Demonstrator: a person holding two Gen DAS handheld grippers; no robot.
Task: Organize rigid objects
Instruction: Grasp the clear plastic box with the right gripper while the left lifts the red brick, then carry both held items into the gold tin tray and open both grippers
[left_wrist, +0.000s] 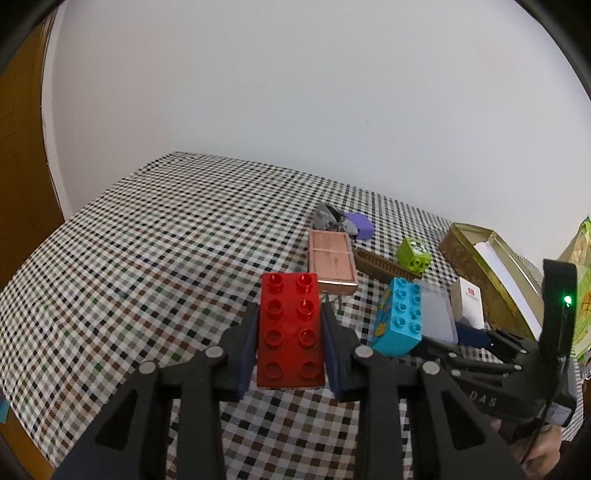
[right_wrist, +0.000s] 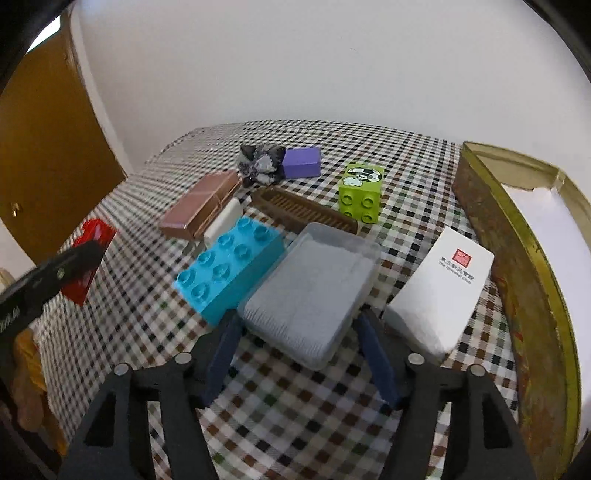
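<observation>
Left gripper (left_wrist: 290, 332) is clamped on the red brick (left_wrist: 290, 328), pads on its long sides, studs up, held clear of the checked tablecloth (left_wrist: 147, 258), probably in transit to wherever the bricks get grouped.

Right gripper (right_wrist: 299, 354) has its jaws apart, straddling the near end of the clear plastic case (right_wrist: 314, 291); pads don't look pressed on it, so no grip yet. Case lies flat on the cloth, touching the blue brick (right_wrist: 229, 266) on its left.

Just right of the case: white card box (right_wrist: 443, 288), then the open gold tin (right_wrist: 524, 280) at the table edge, likely the bin.

Further out: brown comb (right_wrist: 303, 210), green brick (right_wrist: 362, 192), copper-coloured flat box (right_wrist: 203, 206), purple block (right_wrist: 301, 162), a grey crumpled thing (right_wrist: 260, 166).

Count: three bricks (red, blue, green), one of everything else.
</observation>
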